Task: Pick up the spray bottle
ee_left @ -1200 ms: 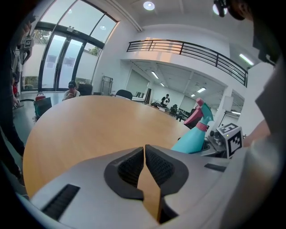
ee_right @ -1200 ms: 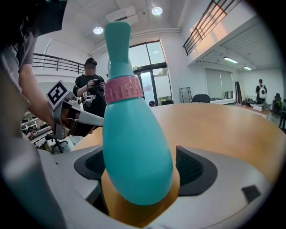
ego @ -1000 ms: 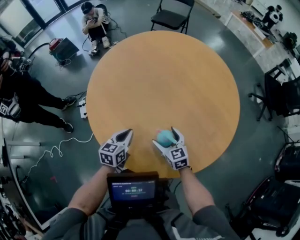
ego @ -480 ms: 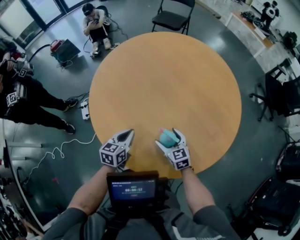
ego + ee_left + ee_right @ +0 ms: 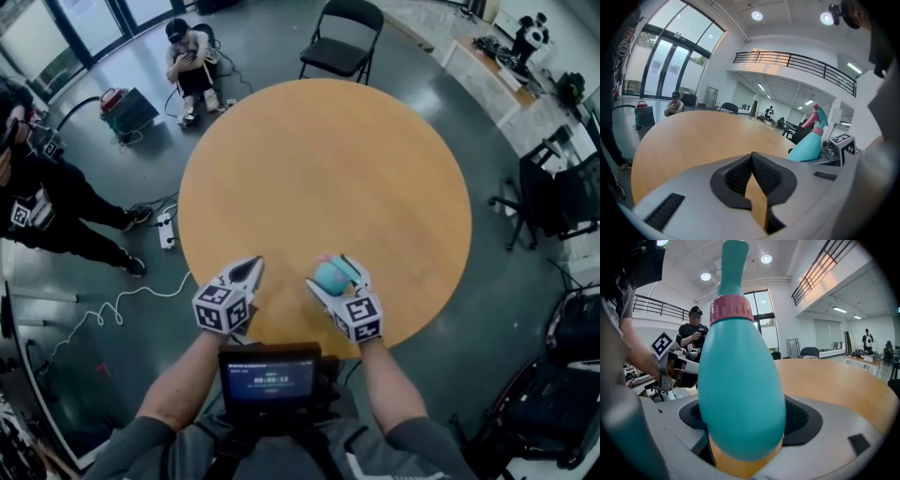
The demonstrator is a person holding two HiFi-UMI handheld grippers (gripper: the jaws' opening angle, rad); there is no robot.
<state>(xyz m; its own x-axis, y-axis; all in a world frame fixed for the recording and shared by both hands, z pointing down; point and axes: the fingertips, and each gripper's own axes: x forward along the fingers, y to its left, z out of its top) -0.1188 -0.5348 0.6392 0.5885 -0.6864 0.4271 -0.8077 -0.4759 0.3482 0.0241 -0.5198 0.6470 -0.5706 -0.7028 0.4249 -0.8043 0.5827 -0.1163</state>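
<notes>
The step in hand is the lift. The spray bottle (image 5: pixel 740 380) stands upright between the fingers (image 5: pixel 806 418) of the right gripper (image 5: pixel 330 270), over the tabletop (image 5: pixel 328 159) near its 6 o'clock edge in the head view. Those fingers are spread wide round the teal belly and have just been closing slightly onto it, with the pads against its sides. Wood shows under the base in the right gripper view, so the bottle looks just clear of the surface.

To do this well, I judge that the grip should stay even and the rise straight up. The body bulges and tapers, so a slack hold could let it slide down, and any tilt could swing the tall pink-collared neck. Holding the widest part is sound, and squeezing harder is probably not needed.

The left gripper (image 5: pixel 251 269) is at 9 o'clock of the bottle. Its fingers (image 5: pixel 764 176) have just been closing and now meet at the tips with nothing between them. It is best kept apart from the bottle.

Counted:
- one spray bottle
- two grippers
- one round tabletop
- one small screen (image 5: pixel 267 380) at the person's chest
- one folding chair (image 5: pixel 339 37) at 12 o'clock
- three other people: one seated (image 5: pixel 192 56) at 11 o'clock, one standing (image 5: pixel 47 202) at 9 o'clock, one far off (image 5: pixel 534 28) at 1 o'clock
</notes>
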